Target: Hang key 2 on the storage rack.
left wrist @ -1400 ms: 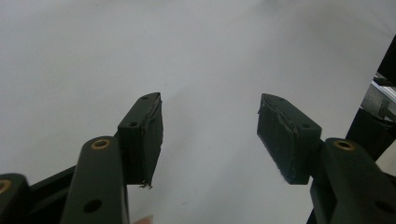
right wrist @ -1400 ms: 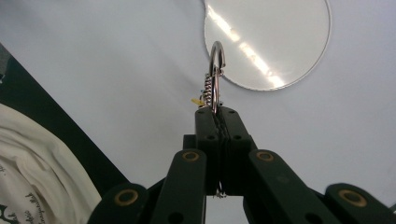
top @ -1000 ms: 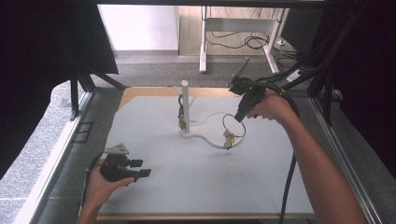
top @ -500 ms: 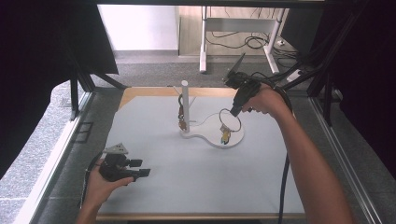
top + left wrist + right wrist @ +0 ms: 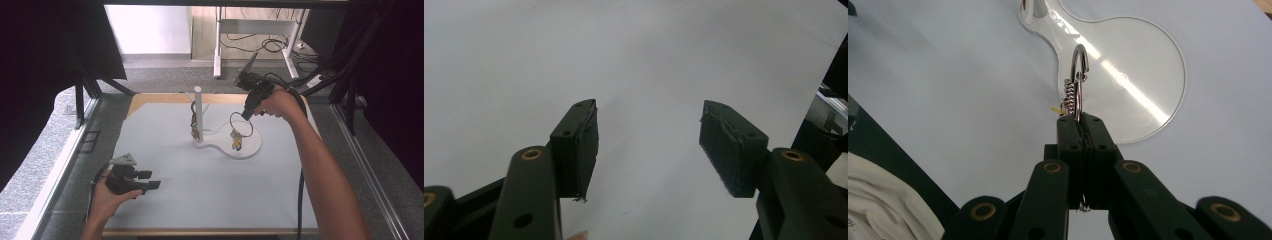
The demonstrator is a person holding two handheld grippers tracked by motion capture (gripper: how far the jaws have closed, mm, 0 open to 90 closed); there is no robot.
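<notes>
Your work surface is a pale grey mat (image 5: 200, 200) lying on a wooden board (image 5: 150, 98) — the wood shows along the far edge, at 12 o'clock. Beyond it, also at 12, a white desk frame (image 5: 218, 45) stands on the floor, with dark cables (image 5: 265, 45) at about 1 o'clock. Black curtains (image 5: 50, 45) hang at 9 and 3 — speckled grey carpet (image 5: 30, 165) lies at 8 o'clock.

You've got the pale grey table (image 5: 210, 190) in front of you, a wood edge (image 5: 150, 97) showing at its far side. Beyond it runs grey carpet (image 5: 165, 75), then a white wall (image 5: 150, 25) catching bright light. A desk (image 5: 250, 25) with white legs stands back there, cables (image 5: 270, 45) tangled beneath. Black curtains (image 5: 45, 50) hang on both sides.
</notes>
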